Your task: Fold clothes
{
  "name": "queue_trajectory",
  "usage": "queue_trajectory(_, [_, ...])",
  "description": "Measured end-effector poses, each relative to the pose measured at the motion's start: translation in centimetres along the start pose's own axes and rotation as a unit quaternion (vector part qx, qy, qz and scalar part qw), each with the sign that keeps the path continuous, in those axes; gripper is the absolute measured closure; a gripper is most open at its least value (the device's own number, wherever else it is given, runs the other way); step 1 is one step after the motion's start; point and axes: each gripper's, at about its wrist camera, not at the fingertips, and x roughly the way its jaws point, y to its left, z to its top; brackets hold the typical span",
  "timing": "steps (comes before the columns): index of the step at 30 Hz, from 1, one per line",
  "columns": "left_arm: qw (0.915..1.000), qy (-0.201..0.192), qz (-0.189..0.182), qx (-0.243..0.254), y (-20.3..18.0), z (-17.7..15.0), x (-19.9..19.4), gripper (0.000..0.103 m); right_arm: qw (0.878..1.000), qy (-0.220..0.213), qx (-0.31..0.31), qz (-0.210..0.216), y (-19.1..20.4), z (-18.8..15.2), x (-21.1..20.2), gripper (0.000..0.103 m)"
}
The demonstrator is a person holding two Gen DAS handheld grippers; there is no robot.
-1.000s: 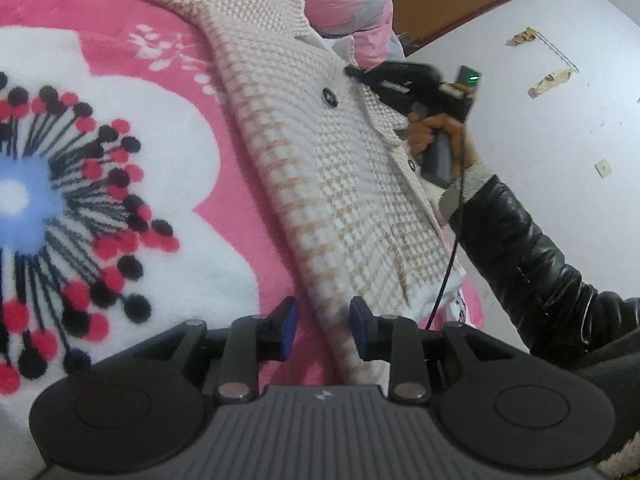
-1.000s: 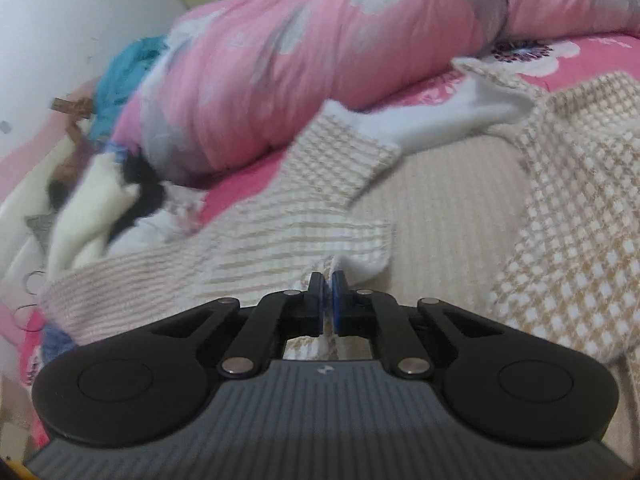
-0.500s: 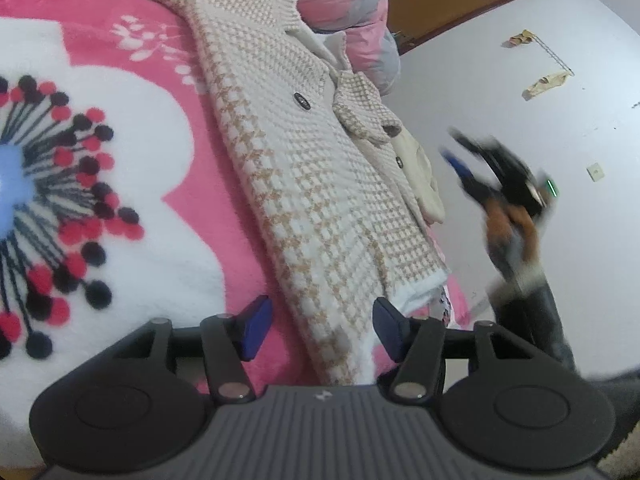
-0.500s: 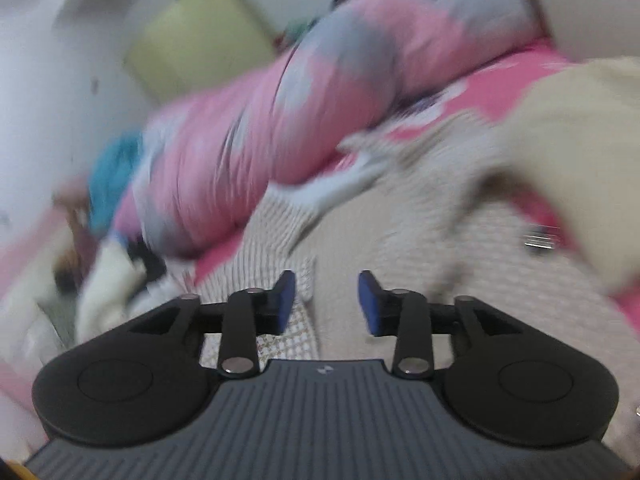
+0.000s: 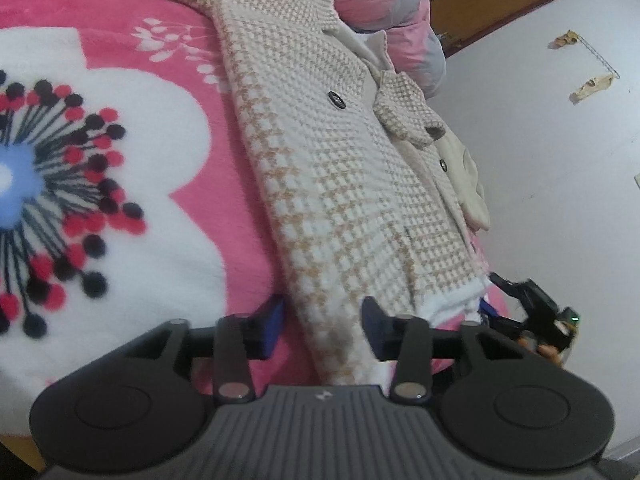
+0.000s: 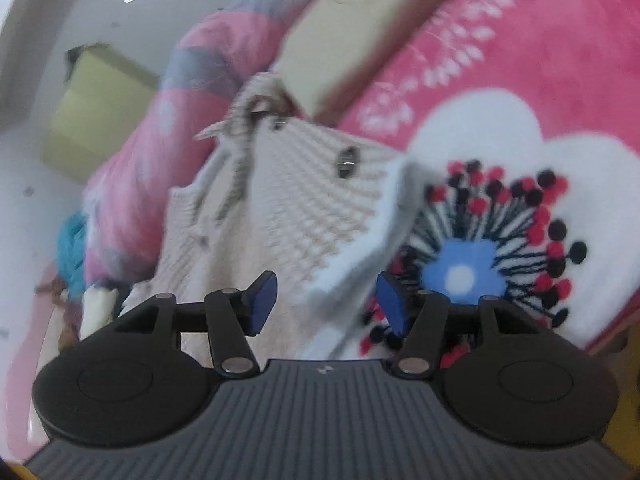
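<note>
Though no container shows — houndstooth coat (image 5: 344, 184) flat on floral blanket (image 5: 120, 208).

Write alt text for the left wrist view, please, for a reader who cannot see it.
A cream and tan checked coat with dark buttons lies lengthwise on a pink flowered blanket. The left gripper is open in front of the coat's lower edge, and the right gripper shows near the hem corner at the right.
</note>
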Motion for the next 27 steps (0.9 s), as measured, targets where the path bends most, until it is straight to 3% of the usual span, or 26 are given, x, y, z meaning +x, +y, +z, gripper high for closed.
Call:
queue_trajectory(3, [0.9999, -0.004, 0.01, 0.005, -1.0, -0.2, 0.2, 0.061, 0.999, -0.025, 0.027, 0.009, -0.7, 0.7, 1.8, 0.052])
queue_trajectory(4, [0.9997, -0.003, 0.024, 0.01, -1.4, -0.4, 0.5, 0.074, 0.999, -0.033, 0.014, 0.009, -0.3, 0.8, 2.4, 0.061])
queue_trajectory(5, [0.9987, -0.001, 0.047, 0.018, -1.7, -0.4, 0.8, 0.08, 0.999, -0.036, 0.0, 0.007, 0.1, 0.8, 2.9, 0.097])
queue_trajectory(6, [0.9979, -0.001, 0.059, 0.026, -2.0, -0.5, 1.0, 0.088, 0.999, -0.035, -0.013, 0.007, 0.6, 0.9, 3.1, 0.098])
queue_trajectory(12, [0.9929, 0.005, 0.098, 0.067, -3.4, -0.4, 1.3, 0.089, 0.979, -0.154, -0.13, 0.018, 5.2, 2.9, -3.2, 0.098])
queue_trajectory(16, [0.9929, 0.007, 0.097, 0.07, -3.2, -0.4, 1.0, 0.09, 0.972, -0.173, -0.145, -0.067, 3.4, 4.6, -3.4, 0.098])
queue_trajectory(19, [0.9936, 0.008, 0.091, 0.067, -3.0, -0.1, 1.5, 0.089, 0.971, -0.131, -0.147, -0.135, -0.2, 5.1, 0.1, 0.096])
queue_trajectory(20, [0.9937, 0.009, 0.089, 0.067, -3.0, -0.1, 1.4, 0.089, 0.977, -0.111, -0.124, -0.134, -1.7, 5.3, 0.9, 0.09])
queue_trajectory(22, [0.9938, 0.009, 0.087, 0.069, -2.9, -0.1, 1.3, 0.087, 0.987, -0.116, -0.057, -0.098, -3.9, 5.4, 0.2, 0.083])
queue_trajectory(23, [0.9938, 0.008, 0.086, 0.071, -2.9, -0.2, 1.3, 0.087, 0.988, -0.126, -0.035, -0.087, -4.3, 5.4, -0.8, 0.074])
queue_trajectory(25, [0.9938, 0.006, 0.082, 0.074, -2.8, -0.3, 1.4, 0.087, 0.982, -0.164, -0.016, -0.089, -4.4, 5.1, -3.2, 0.061])
queue_trajectory(27, [0.9937, 0.004, 0.079, 0.079, -2.8, -0.4, 1.4, 0.087, 0.97, -0.218, -0.024, -0.105, -3.8, 4.3, -5.8, 0.057])
